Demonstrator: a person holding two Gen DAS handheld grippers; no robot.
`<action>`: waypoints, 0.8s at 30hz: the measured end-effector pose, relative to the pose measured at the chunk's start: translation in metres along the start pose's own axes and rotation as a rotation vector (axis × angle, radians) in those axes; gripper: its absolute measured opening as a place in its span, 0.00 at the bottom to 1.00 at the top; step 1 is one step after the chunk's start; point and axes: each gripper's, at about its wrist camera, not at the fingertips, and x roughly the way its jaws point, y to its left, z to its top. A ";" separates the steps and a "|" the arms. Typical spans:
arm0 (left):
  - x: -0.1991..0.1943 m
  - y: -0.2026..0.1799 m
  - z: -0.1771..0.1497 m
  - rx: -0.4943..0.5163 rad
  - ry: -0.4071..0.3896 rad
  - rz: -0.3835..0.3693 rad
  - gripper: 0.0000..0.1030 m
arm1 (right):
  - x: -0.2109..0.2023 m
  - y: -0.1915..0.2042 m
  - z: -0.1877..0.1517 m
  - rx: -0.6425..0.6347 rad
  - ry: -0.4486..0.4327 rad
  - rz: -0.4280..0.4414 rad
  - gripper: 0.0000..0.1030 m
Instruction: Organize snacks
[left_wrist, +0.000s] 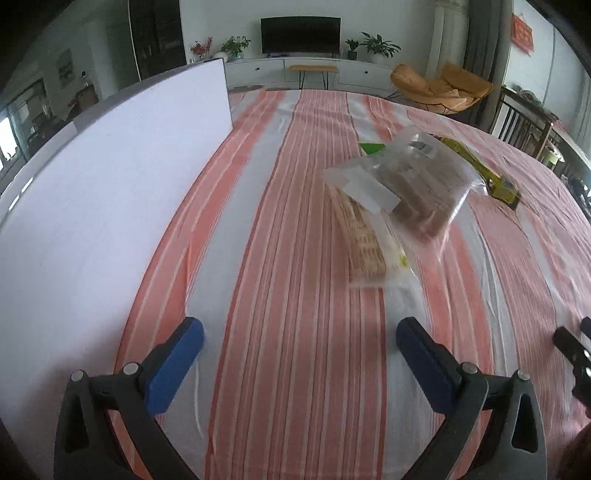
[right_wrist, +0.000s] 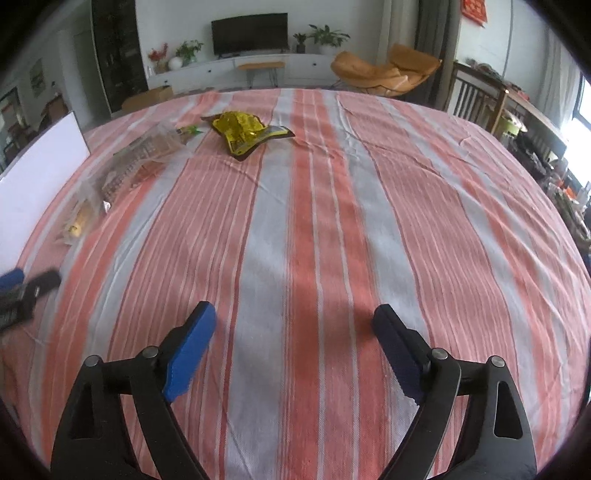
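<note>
Two clear snack bags lie ahead of my left gripper (left_wrist: 299, 339), one on the other. A bag of brown biscuits (left_wrist: 417, 184) rests tilted across a bag of tan wafers (left_wrist: 365, 243); both are blurred. Behind them lies a yellow packet (left_wrist: 491, 173). The left gripper is open above the striped cloth with nothing between its blue pads. My right gripper (right_wrist: 295, 321) is also open and empty over bare cloth. In its view the yellow packet (right_wrist: 247, 133) lies far ahead to the left, the clear bags (right_wrist: 140, 162) further left.
A tall white box side (left_wrist: 110, 184) stands along the table's left edge, also seen in the right wrist view (right_wrist: 37, 177). A small clear bag with yellow contents (right_wrist: 79, 218) lies near it. The striped tablecloth (right_wrist: 406, 221) covers the table. Chairs and a TV cabinet stand beyond.
</note>
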 end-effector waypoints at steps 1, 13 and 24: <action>0.000 0.001 0.000 0.000 -0.001 -0.003 1.00 | 0.003 -0.001 0.000 0.001 0.001 0.000 0.87; 0.002 0.001 -0.001 0.002 0.000 -0.001 1.00 | 0.003 -0.003 0.002 0.026 0.008 0.001 0.91; 0.001 0.001 -0.001 0.002 0.000 -0.001 1.00 | 0.003 -0.004 0.002 0.026 0.008 0.000 0.91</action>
